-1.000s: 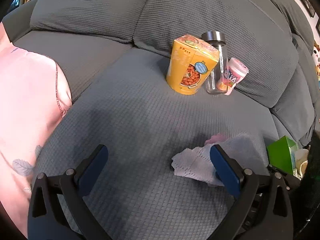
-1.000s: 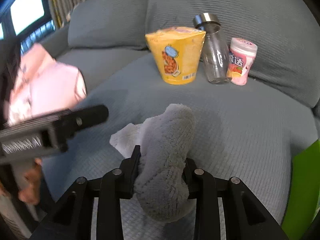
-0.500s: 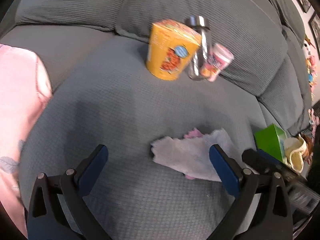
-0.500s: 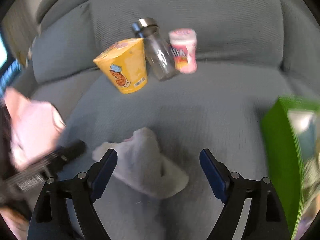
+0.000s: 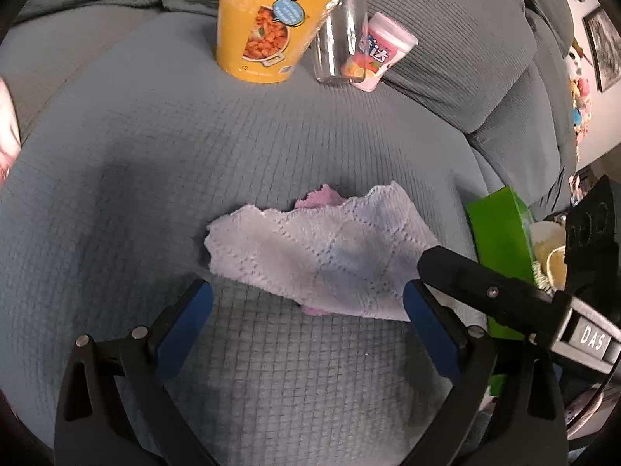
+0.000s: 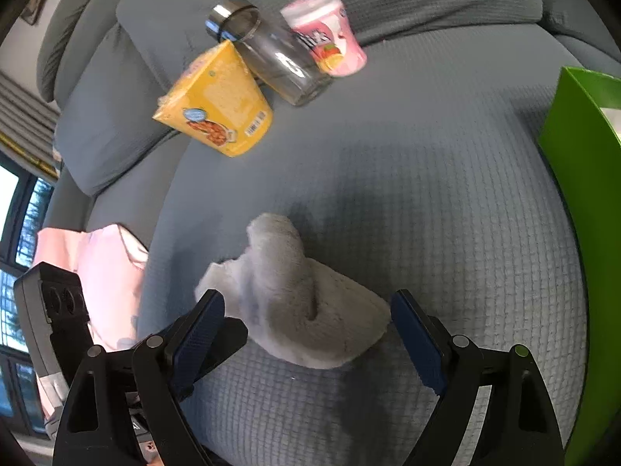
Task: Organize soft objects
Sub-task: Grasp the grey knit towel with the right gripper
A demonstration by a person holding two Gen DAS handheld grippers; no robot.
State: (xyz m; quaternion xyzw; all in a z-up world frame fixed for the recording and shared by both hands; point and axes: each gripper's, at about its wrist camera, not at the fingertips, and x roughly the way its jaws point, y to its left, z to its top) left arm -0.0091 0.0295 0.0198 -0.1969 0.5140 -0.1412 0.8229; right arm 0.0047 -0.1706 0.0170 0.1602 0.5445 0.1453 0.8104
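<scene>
- Sofa seat [image 5: 128, 163], grey and quilted, filled both of my wrist views and carried everything else.
- Green box [image 6: 582, 178] stood at the right edge of the seat, well to the right of the cloths.
- Left gripper [image 5: 306, 318] was spread wide with nothing between its blue pads; the white knitted cloth [image 5: 322, 252] lay just ahead of it, its near edge reaching the line between the fingertips, nearer the right finger. I could not tell whether it touched that finger.
- Right gripper [image 6: 308, 326] also stood wide open and held nothing; the grey fluffy cloth [image 6: 302, 299] lay on the seat between its fingertips, its right end just short of the right pad.
- Yellow noodle cup [image 5: 268, 27] stood at the back of the seat against the cushion, well beyond the cloths.
- Glass bottle [image 5: 337, 35] stood beside it, then the pink canister [image 5: 382, 54].
- Pink fabric [image 5: 320, 198] peeked out from under the knitted cloth's far edge.
</scene>
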